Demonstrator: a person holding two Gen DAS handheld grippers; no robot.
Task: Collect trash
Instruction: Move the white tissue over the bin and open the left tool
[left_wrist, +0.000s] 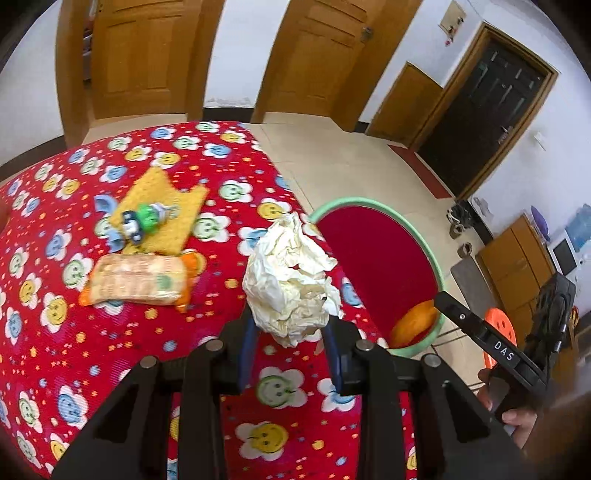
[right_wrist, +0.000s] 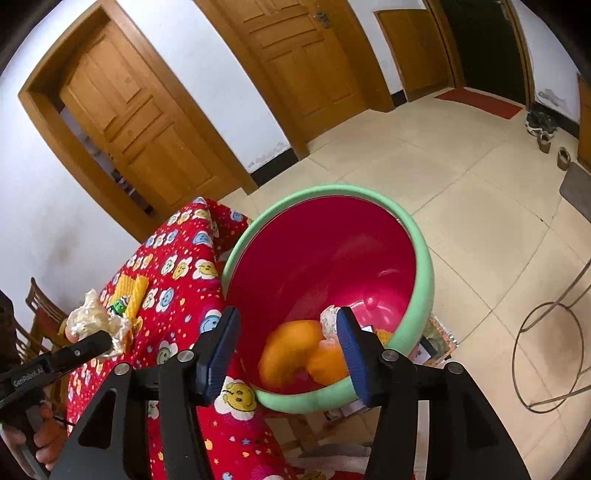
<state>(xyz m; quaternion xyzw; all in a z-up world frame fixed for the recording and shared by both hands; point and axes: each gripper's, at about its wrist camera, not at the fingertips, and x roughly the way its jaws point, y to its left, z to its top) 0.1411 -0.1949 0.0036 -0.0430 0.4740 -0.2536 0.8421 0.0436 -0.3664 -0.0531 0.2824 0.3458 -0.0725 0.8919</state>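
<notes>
Trash is what both views turn on, and the left wrist view shows a crumpled wad of pale paper (left_wrist: 291, 280) pinched between the blue pads of the left hand-held gripper (left_wrist: 290, 332), held clear above the worktop (left_wrist: 110, 332) with its red smiley-flower cloth. Farther back on that cloth lie a snack packet (left_wrist: 136, 282) in clear and orange wrap, and a small green and blue toy (left_wrist: 142, 221) on a yellow mat (left_wrist: 166, 206). Beside the worktop edge stands a red bin with a green rim (left_wrist: 437, 266), an orange piece (left_wrist: 413, 321) visible inside. At lower right a hand (left_wrist: 517, 421) grips the other tool.

From the right wrist view, the right hand-held gripper (right_wrist: 286, 350) hangs over the bin (right_wrist: 424, 258) with its jaws parted and nothing between the pads. Two orange peels (right_wrist: 291, 350) and a small pale scrap (right_wrist: 328, 319) lie at the bottom of the bin. At left the left tool shows again, the paper wad (right_wrist: 92, 321) held out over the cloth.

The right side's drop looks finished; the step in hand is carrying the paper wad to the bin. The next move likely calls for bringing the left hand-held gripper past the worktop edge, above the rim, then parting its jaws; the packet looks like trash still to be collected
</notes>
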